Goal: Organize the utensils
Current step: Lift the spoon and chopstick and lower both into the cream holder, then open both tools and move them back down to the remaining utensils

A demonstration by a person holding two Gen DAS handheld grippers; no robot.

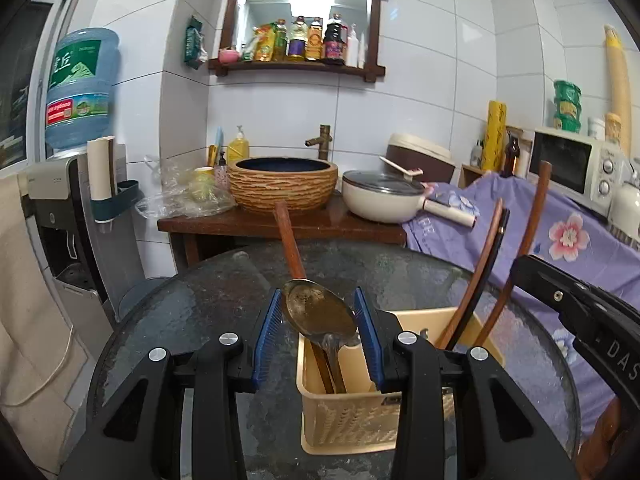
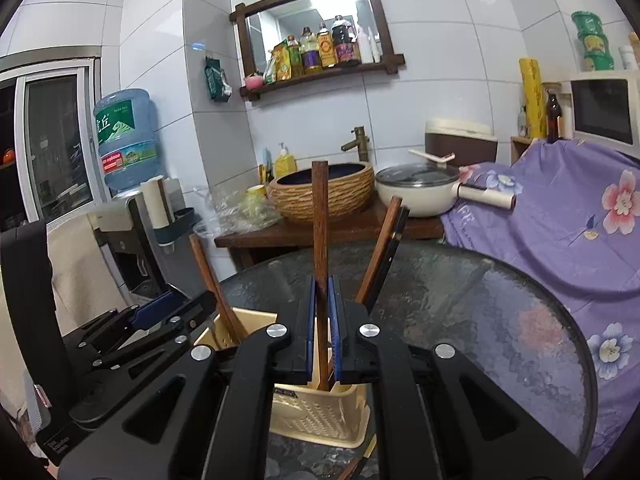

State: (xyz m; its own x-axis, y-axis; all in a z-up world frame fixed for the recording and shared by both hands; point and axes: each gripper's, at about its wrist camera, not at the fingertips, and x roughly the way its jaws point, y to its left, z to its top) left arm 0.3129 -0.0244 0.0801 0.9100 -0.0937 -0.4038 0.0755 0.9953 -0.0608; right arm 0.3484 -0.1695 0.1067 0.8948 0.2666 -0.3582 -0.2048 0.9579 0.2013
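Observation:
A beige slotted basket [image 1: 348, 420] [image 2: 312, 416] stands on the round dark glass table [image 1: 192, 304]. My left gripper [image 1: 318, 320] has its blue pads against both edges of a metal spoon's bowl [image 1: 320, 312]; the spoon's handle points down into the basket. A wooden handle [image 1: 289, 240] rises behind the bowl. My right gripper [image 2: 322, 320] is shut on an upright wooden-handled utensil [image 2: 320, 220] whose lower end sits in the basket. A brown and a black handle [image 1: 486, 264] [image 2: 386, 248] lean out of the basket. Each gripper shows in the other's view, the left gripper [image 2: 188, 308] and the right gripper [image 1: 524, 276].
Behind the table is a wooden stand with a woven-look basin [image 1: 282, 184], a tap and a lidded white pan [image 1: 380, 196]. A purple floral cloth [image 2: 560, 220] covers furniture at the right, under a microwave [image 1: 576, 164]. A water dispenser [image 1: 76, 184] stands at the left.

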